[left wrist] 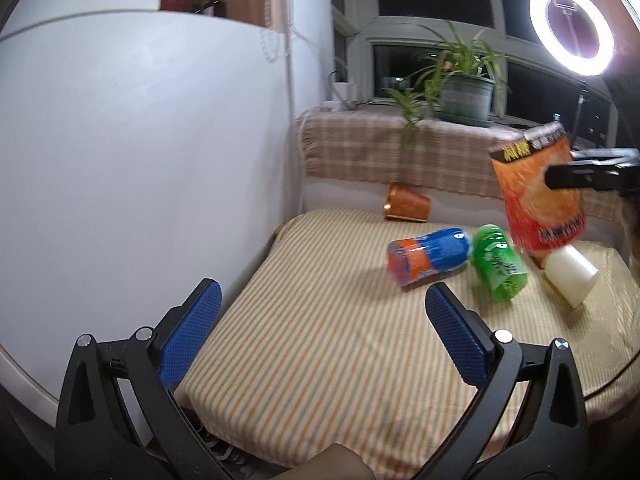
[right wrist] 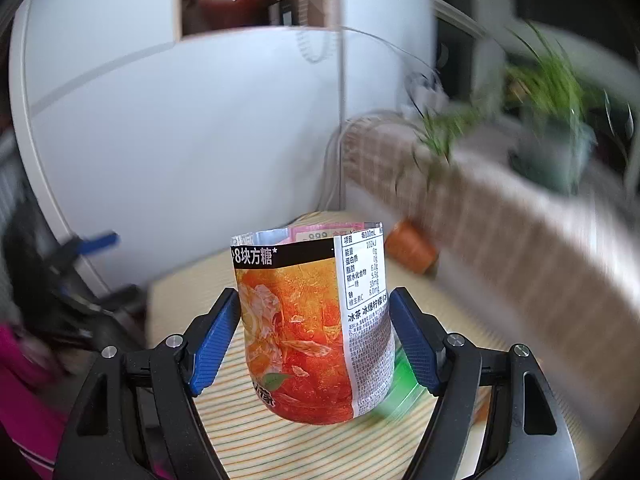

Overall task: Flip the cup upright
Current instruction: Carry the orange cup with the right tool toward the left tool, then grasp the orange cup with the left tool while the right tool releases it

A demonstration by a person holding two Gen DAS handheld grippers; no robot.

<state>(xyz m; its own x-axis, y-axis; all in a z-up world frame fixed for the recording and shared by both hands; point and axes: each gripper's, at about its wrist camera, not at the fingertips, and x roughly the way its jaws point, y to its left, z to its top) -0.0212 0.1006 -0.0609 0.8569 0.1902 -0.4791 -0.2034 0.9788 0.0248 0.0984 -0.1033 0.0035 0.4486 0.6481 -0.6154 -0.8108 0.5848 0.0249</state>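
My right gripper (right wrist: pixel 314 320) is shut on an orange-red labelled cup (right wrist: pixel 308 320), held above the striped cushion (right wrist: pixel 248 432), mouth up and slightly tilted. It shows in the left wrist view (left wrist: pixel 536 192) at the right, with the right gripper's black finger across it. My left gripper (left wrist: pixel 324 320) is open and empty, low over the cushion's near left part. A blue-orange cup (left wrist: pixel 428 256), a green cup (left wrist: pixel 500 264) and a white cup (left wrist: pixel 570 276) lie on their sides. A copper cup (left wrist: pixel 406 203) stands mouth down at the back.
A white cabinet wall (left wrist: pixel 140 160) stands at the left. A checked cloth ledge (left wrist: pixel 380 152) with a potted plant (left wrist: pixel 464 96) runs along the back. A ring light (left wrist: pixel 572 24) glows at the top right. The cushion's (left wrist: pixel 320 360) front edge is near my left gripper.
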